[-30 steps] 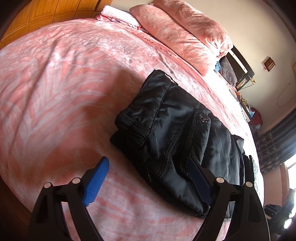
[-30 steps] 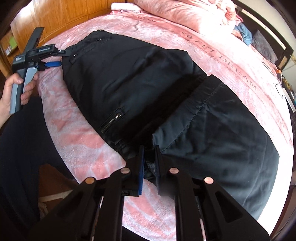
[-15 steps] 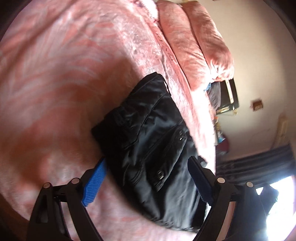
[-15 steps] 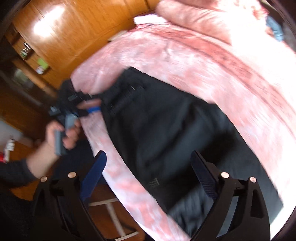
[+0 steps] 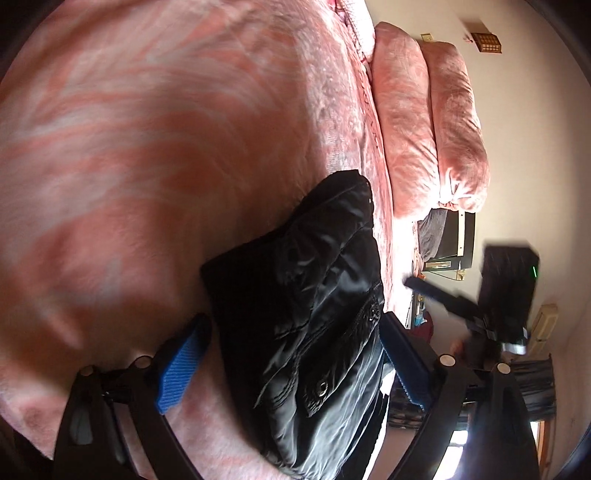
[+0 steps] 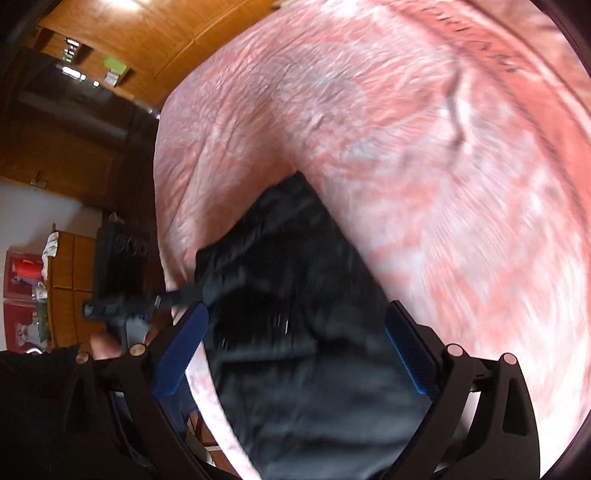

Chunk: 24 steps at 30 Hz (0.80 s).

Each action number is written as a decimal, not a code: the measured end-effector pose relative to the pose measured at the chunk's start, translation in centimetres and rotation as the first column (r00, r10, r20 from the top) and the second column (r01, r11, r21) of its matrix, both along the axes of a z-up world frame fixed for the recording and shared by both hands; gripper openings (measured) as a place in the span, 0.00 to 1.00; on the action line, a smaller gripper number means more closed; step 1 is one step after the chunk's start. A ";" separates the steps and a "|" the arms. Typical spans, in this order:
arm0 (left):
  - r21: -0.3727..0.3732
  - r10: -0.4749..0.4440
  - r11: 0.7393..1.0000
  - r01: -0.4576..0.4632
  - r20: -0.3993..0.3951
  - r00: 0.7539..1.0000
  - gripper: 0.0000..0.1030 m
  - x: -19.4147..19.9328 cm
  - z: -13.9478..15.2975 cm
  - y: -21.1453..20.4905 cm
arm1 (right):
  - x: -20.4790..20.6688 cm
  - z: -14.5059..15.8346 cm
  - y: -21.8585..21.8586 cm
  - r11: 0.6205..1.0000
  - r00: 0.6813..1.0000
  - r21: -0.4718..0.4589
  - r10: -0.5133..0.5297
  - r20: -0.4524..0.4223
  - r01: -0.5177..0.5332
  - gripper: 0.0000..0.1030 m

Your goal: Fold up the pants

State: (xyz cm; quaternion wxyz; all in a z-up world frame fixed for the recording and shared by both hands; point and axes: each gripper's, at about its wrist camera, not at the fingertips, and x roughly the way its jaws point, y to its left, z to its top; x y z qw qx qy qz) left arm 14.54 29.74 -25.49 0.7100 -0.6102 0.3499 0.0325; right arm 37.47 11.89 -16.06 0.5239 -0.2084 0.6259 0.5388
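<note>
Nearest, the left gripper (image 5: 291, 363) stands spread wide — its jaws have just been opening, the folded black pants (image 5: 314, 314) lying between the blue pads (image 5: 181, 365), unpinched. The right gripper (image 6: 295, 354) is likewise spread, its jaws just opened, over the blurred black cloth with nothing pressed. The pants lie near the bed's close edge on the pink blanket (image 5: 147, 147). Farther off, two pink pillows (image 5: 428, 118) lie at the head of the bed; on the right gripper's far left — a wooden wardrobe (image 6: 166, 33).
</note>
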 end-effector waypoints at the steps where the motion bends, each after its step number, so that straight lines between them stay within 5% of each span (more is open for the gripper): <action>1: 0.002 0.000 1.000 0.000 0.004 1.000 0.89 0.1 0.0 -0.1 | 0.2 -0.7 1.0 1.000 1.000 -0.008 0.017 -0.004 -0.017 0.94; 3: 0.006 0.015 1.000 -0.015 0.010 1.000 0.88 -0.5 -0.1 -0.1 | 0.7 -2.3 3.0 0.998 0.998 -0.023 0.052 -0.020 -0.053 0.94; 8: -0.007 0.055 0.998 -0.055 0.000 0.999 0.67 -1.5 -0.8 0.5 | 0.9 -4.9 6.0 0.993 0.991 -0.031 0.116 -0.064 -0.118 0.94; 17: -0.007 0.073 0.997 -0.073 0.010 0.997 0.72 -2.0 -1.2 0.4 | 0.6 -6.9 8.5 0.976 0.971 -0.046 0.204 -0.123 -0.211 0.94; 19: 0.010 0.076 0.997 -0.076 -0.005 0.997 0.60 -1.9 -1.0 0.3 | 0.6 -6.8 8.6 0.976 0.969 -0.043 0.208 -0.132 -0.215 0.93; 20: 0.017 0.077 0.997 -0.076 -0.022 0.997 0.50 -2.0 -1.1 0.2 | 0.6 -6.7 8.6 0.976 0.968 -0.038 0.208 -0.139 -0.215 0.91; 21: 0.017 0.081 0.997 -0.080 -0.033 0.996 0.45 -2.2 -1.3 0.3 | 0.4 -6.7 8.7 0.974 0.967 -0.038 0.215 -0.141 -0.222 0.67; 22: 0.010 0.084 0.996 -0.084 -0.038 0.996 0.40 -2.4 -1.4 0.3 | 0.2 -6.8 8.9 0.972 0.965 -0.051 0.223 -0.135 -0.231 0.57; 24: -0.005 0.091 0.996 -0.091 -0.031 0.995 0.36 -2.7 -1.3 0.4 | -0.3 -6.3 8.9 0.967 0.966 -0.068 0.238 -0.100 -0.246 0.45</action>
